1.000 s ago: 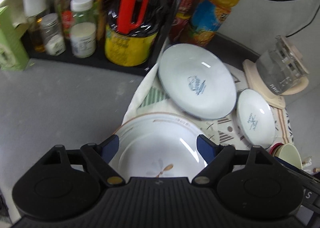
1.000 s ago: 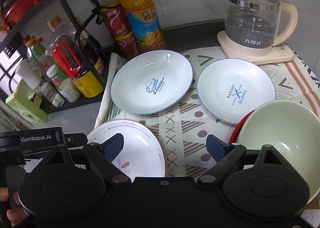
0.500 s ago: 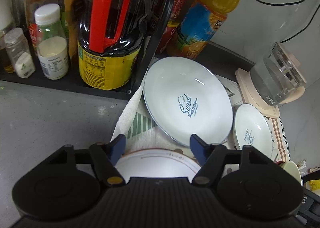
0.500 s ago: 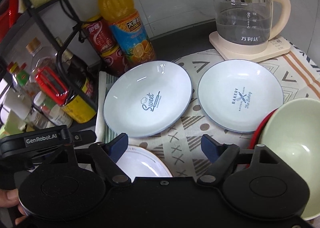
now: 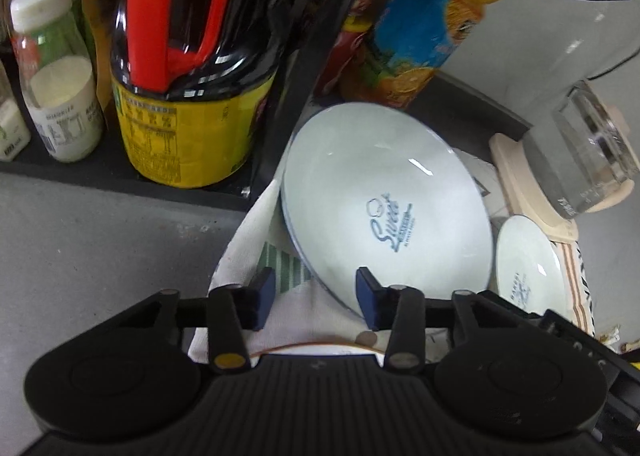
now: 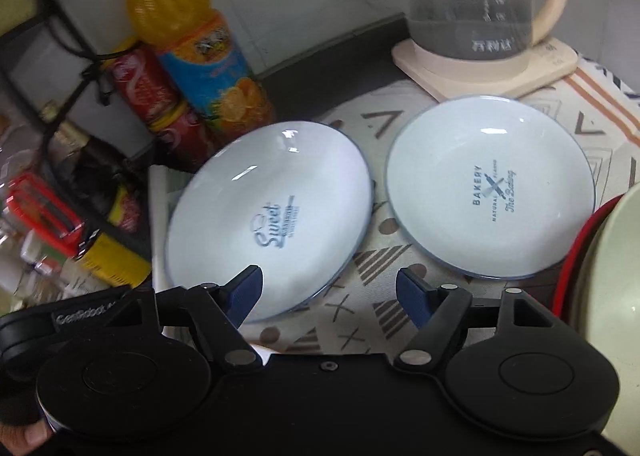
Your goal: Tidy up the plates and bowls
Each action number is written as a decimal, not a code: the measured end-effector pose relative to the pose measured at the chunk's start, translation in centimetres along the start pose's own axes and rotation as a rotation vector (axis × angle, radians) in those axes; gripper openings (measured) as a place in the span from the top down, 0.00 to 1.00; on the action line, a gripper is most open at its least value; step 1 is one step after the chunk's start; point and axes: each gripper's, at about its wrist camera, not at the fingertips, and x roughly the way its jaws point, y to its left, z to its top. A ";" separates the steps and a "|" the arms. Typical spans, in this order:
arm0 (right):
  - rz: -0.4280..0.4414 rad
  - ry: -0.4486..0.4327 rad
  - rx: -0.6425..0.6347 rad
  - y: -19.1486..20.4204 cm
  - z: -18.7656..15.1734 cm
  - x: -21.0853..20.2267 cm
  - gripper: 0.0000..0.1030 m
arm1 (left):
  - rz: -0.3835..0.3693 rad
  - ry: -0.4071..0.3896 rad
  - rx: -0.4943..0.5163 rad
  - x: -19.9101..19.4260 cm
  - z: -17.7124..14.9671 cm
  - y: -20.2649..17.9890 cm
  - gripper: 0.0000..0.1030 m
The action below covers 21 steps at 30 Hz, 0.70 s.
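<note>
A white "Sweet" plate [image 5: 384,208] [image 6: 268,220] lies on the patterned cloth, with a white "Bakery" plate [image 6: 492,188] [image 5: 528,260] to its right. My left gripper [image 5: 316,296] is open just at the near edge of the "Sweet" plate, its right finger over the rim. A brown-rimmed plate [image 5: 320,350] shows as a sliver under it. My right gripper [image 6: 328,296] is open and empty, near the front of both plates. A green bowl [image 6: 616,296] inside a red one sits at the far right.
A black rack [image 5: 280,96] with a soy sauce jug [image 5: 192,88] and jars stands left of the plates. An orange drink bottle [image 6: 192,40] and red cans [image 6: 148,92] stand behind. A glass kettle [image 6: 480,4] on its base stands at the back right.
Both grippers have moved forward toward the "Sweet" plate. The brown-rimmed plate has slid almost out of view beneath the left gripper. The left gripper's fingers stand closer together than before.
</note>
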 end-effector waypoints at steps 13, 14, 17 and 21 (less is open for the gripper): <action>0.070 0.071 0.145 -1.6 0.0 4.9 0.73 | -0.014 0.012 -0.064 3.1 0.6 0.5 0.83; 0.067 0.073 0.145 -1.5 0.0 5.1 0.76 | -0.015 0.013 -0.070 3.2 0.7 0.6 0.83; 0.070 0.077 0.141 -1.3 0.1 5.6 0.78 | -0.020 0.009 -0.077 3.6 0.8 0.7 0.83; 0.056 0.064 0.117 -1.0 0.0 5.9 0.82 | -0.027 0.005 -0.058 3.8 0.8 0.6 0.86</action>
